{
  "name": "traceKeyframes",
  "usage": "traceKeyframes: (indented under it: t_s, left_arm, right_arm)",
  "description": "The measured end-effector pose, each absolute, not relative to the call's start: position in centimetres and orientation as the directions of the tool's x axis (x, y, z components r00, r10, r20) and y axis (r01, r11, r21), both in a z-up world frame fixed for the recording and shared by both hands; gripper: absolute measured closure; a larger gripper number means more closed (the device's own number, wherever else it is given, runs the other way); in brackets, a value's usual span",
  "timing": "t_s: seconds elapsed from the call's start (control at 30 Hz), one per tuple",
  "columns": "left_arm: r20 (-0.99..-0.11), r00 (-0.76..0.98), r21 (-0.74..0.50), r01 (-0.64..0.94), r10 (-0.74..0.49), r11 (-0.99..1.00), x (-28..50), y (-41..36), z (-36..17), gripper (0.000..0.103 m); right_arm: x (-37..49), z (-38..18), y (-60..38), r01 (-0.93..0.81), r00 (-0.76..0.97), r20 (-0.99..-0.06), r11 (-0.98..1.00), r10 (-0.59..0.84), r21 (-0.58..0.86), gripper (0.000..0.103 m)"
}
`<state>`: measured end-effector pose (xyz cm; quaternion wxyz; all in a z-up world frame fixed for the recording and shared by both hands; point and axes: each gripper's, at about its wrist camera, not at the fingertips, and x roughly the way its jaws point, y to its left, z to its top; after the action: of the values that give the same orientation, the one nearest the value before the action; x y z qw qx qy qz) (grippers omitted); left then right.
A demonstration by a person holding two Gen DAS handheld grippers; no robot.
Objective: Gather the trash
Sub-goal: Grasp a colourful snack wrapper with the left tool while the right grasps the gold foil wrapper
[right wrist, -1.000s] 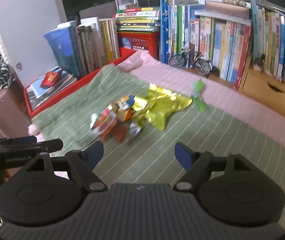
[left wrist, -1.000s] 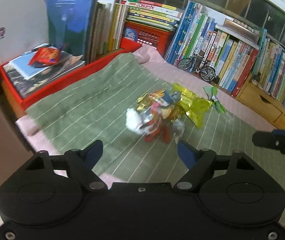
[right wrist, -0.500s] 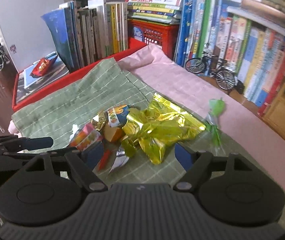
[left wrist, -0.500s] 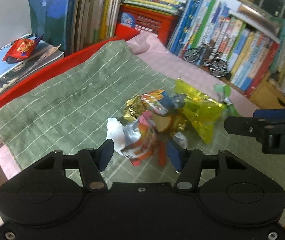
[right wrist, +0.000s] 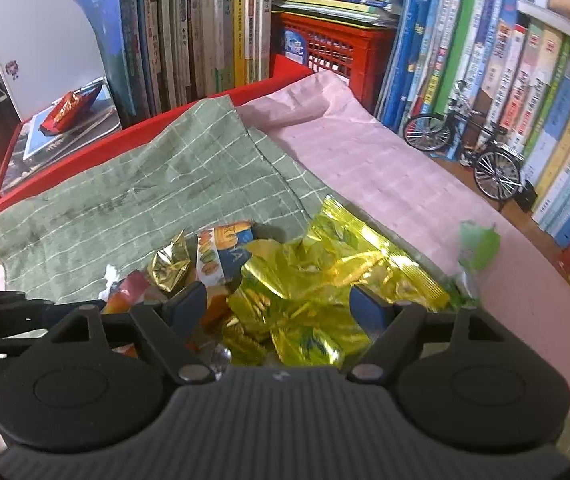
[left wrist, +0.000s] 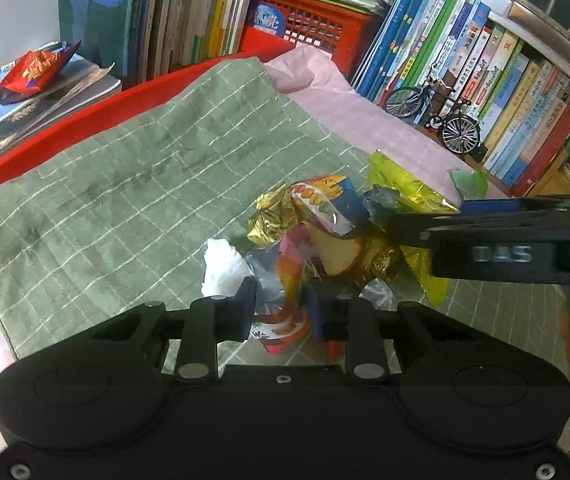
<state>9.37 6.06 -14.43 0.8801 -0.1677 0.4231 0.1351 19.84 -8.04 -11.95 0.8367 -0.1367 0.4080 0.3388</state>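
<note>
A heap of crumpled snack wrappers lies on the green checked cloth (left wrist: pixel 125 184). My left gripper (left wrist: pixel 281 312) is closing, and its pads pinch an orange and white wrapper (left wrist: pixel 285 300) at the near edge of the heap. A white tissue (left wrist: pixel 221 268), a gold foil scrap (left wrist: pixel 271 220) and a blue and orange wrapper (left wrist: pixel 325 204) lie just beyond it. My right gripper (right wrist: pixel 279 304) is open, its fingers on either side of the yellow foil bag (right wrist: pixel 325 272) without pressing it. One of its fingers (left wrist: pixel 485 232) reaches in from the right in the left wrist view.
A green wrapper (right wrist: pixel 479 244) lies on the pink cloth (right wrist: pixel 385 168). A red snack bag (left wrist: pixel 33 74) sits on magazines in a red tray (right wrist: pixel 65 168). Books, a red crate (left wrist: pixel 309 28) and a model bicycle (left wrist: pixel 437 116) line the back.
Both grippers came down and forward onto the heap. The left jaws narrowed around the orange and white wrapper. The right jaws kept their width and now straddle the yellow bag.
</note>
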Motion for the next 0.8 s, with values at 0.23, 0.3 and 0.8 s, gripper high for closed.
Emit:
traceKeyframes:
  t_s: [0.23, 0.3, 0.8]
  left_arm:
    - [-0.78, 0.613, -0.157, -0.383, 0.124, 0.91, 8.9, 5.8, -13.3, 0.082]
    - [-0.781, 0.611, -0.155, -0.389, 0.128, 0.908, 8.8, 5.9, -13.2, 0.082]
    - [-0.779, 0.613, -0.156, -0.394, 0.132, 0.906, 8.7, 5.7, -12.6, 0.087]
  right_arm:
    - [20.5, -13.2, -6.7, -0.703, 0.439, -0.772, 0.711, 0.459, 0.024, 0.018]
    - [20.6, -13.2, -6.6, -0.706, 0.445, -0.767, 0.708, 0.462, 0.017, 0.027]
    - [19.8, -12.0, -8.8, -0.669, 0.497, -0.72, 0.742, 0.484, 0.037, 0.087]
